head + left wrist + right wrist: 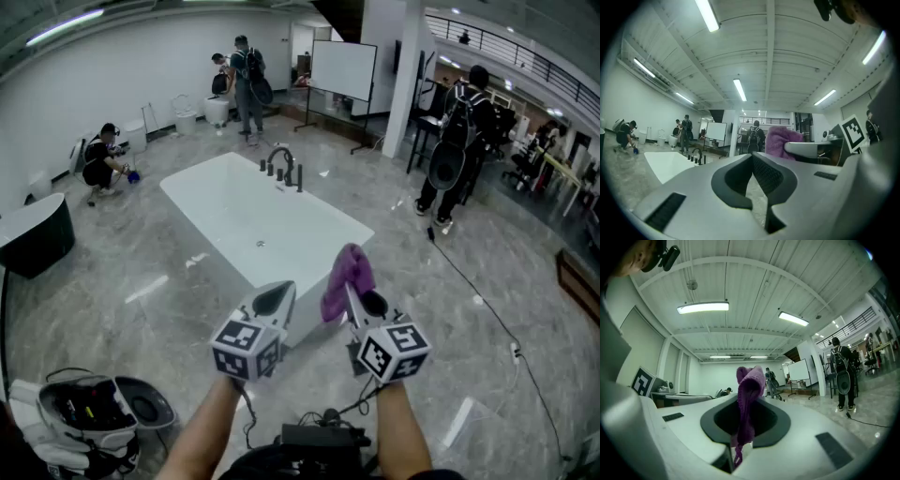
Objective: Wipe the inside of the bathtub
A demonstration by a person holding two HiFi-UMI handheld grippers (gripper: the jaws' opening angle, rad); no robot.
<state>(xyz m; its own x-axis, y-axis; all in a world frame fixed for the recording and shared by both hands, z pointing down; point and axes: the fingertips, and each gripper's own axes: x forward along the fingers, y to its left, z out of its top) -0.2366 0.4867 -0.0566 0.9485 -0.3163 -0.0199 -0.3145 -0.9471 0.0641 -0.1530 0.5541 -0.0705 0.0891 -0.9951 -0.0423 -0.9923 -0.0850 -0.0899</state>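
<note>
Right gripper [354,298] pinches cloth [345,274]; left gripper [277,296] shut, empty. Thin pinch could slip, reaching tub [234,211] at 12 o'clock.

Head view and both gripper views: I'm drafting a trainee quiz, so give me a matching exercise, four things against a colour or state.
1 bathtub
2 cloth
3 left gripper
4 right gripper

A shut on the cloth
B white
C shut on nothing
D purple

Pairs: 1-B, 2-D, 3-C, 4-A
</note>
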